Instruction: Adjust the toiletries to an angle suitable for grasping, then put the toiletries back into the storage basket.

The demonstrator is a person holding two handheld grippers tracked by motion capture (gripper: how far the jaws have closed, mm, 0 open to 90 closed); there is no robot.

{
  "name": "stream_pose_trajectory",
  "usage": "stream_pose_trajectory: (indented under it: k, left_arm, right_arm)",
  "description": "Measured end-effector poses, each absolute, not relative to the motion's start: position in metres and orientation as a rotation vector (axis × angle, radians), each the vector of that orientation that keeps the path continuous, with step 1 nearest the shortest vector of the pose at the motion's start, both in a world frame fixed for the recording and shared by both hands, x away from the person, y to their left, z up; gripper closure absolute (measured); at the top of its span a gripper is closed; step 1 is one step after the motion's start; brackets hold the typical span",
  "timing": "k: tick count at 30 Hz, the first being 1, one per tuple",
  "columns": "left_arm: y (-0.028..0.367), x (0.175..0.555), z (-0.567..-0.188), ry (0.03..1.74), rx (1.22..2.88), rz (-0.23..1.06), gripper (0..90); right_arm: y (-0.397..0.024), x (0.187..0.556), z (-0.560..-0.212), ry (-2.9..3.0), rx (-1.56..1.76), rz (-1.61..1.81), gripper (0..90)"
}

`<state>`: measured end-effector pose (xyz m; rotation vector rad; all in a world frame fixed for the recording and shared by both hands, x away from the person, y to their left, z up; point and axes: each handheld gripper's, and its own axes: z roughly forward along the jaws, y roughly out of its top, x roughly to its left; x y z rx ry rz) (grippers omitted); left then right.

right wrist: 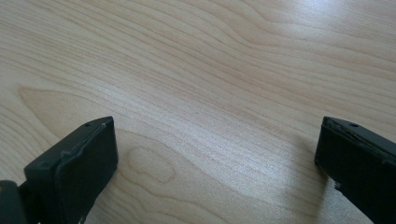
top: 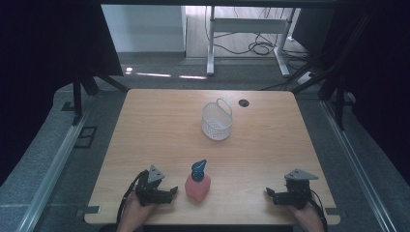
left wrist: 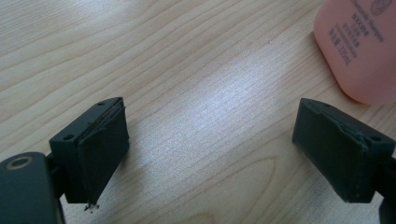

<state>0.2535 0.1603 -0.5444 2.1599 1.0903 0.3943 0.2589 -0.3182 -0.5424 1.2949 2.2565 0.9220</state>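
Nothing looks started — both grippers, left gripper (top: 170,192) and right gripper (top: 269,192), rest wide-jawed and empty; pink bottle (top: 197,186) stands untouched, white basket (top: 216,122) at twelve o'clock.

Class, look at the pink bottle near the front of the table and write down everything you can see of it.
The pink bottle is squat and rounded, of smooth plastic as it looks, with a blue pump top. It stands upright on the wooden table, near the front edge, just right of the left gripper and well short of the white basket. The left gripper view shows small dark print on its side, too blurred to read. Nothing grips it; only the table touches it.
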Motion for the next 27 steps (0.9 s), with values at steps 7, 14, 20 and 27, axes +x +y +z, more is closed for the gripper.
stream_pose_trajectory:
  k: [7,14,20,27]
  left_arm:
    - [0.1604,0.2533,-0.5443,1.091,2.162,0.396,10.4]
    - [0.1602,0.2533,-0.5444,1.093,2.158,0.396,10.4]
    - [0.1601,0.2533,-0.5445,1.093,2.156,0.396,10.4]
    - [0.1598,0.2538,-0.5441,1.092,2.158,0.390,10.4]
  right_arm:
    - [-0.3180,0.2588,-0.5425,2.264,1.285,0.927,0.0]
    - [-0.3177,0.2589,-0.5425,2.268,1.281,0.927,0.0]
    - [-0.3177,0.2589,-0.5425,2.269,1.280,0.928,0.0]
    - [-0.3176,0.2589,-0.5425,2.269,1.280,0.927,0.0]
